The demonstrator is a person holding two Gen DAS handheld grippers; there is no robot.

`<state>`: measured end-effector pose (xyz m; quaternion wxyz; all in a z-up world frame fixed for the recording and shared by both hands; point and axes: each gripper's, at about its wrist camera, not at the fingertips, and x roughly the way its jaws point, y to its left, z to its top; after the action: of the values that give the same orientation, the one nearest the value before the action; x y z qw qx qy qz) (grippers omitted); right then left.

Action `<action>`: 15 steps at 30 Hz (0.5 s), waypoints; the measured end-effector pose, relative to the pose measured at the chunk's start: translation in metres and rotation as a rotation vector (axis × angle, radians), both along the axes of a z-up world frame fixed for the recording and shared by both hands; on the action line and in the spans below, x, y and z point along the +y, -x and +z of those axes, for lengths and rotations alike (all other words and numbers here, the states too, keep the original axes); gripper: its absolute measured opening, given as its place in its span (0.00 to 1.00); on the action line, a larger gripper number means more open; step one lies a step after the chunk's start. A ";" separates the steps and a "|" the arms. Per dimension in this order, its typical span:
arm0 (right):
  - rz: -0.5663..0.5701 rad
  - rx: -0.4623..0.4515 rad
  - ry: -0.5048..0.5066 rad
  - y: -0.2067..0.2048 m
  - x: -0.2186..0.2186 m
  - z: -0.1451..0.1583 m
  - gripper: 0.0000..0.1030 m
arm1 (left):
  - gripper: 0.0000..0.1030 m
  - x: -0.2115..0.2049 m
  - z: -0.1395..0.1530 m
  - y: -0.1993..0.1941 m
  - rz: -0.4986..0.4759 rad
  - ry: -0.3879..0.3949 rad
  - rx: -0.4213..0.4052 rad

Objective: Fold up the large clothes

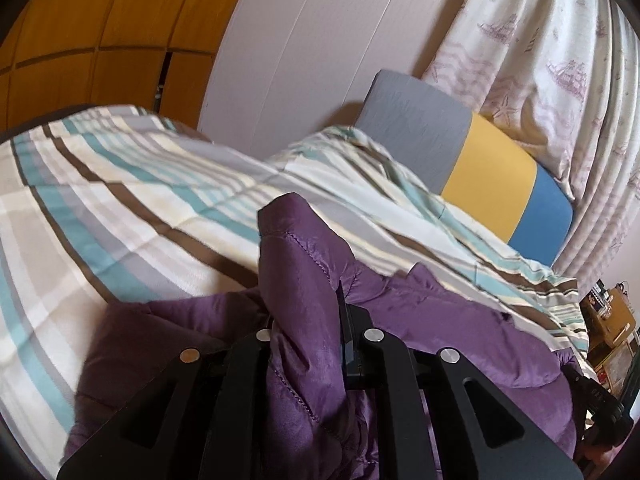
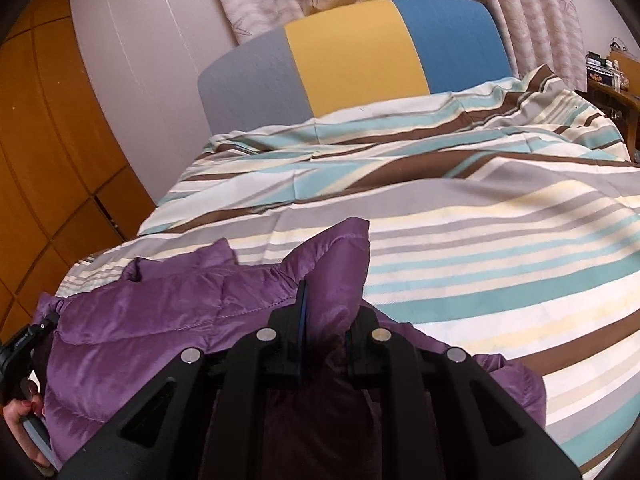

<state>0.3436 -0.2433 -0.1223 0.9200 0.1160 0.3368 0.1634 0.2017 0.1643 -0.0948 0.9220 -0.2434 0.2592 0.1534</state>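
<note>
A purple quilted puffer jacket lies bunched at the near edge of a bed with a striped cover. My left gripper is shut on a raised fold of the jacket, which stands up between its fingers. In the right wrist view the same jacket spreads to the left, and my right gripper is shut on another raised corner of it. The other gripper and the hand holding it show at the far left of the right wrist view.
The striped bed cover fills the area ahead. A grey, yellow and blue headboard stands at the far end under patterned curtains. Wooden wardrobe doors are on the left. A cluttered bedside shelf is at the right.
</note>
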 end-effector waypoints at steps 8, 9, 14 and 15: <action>-0.011 0.135 0.126 -0.022 0.017 -0.025 0.25 | 0.11 0.008 -0.026 -0.021 -0.037 0.083 0.124; -0.012 0.139 0.146 -0.023 0.019 -0.026 0.26 | 0.14 0.007 -0.026 -0.022 -0.036 0.080 0.132; -0.023 0.133 0.183 -0.022 0.021 -0.028 0.29 | 0.18 0.007 -0.026 -0.023 -0.033 0.088 0.138; -0.026 0.133 0.186 -0.022 0.021 -0.029 0.30 | 0.21 0.007 -0.026 -0.024 -0.032 0.087 0.142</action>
<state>0.3652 -0.2227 -0.1512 0.9045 0.0449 0.4092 0.1115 0.2253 0.1713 -0.1211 0.8921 -0.2674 0.3343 0.1444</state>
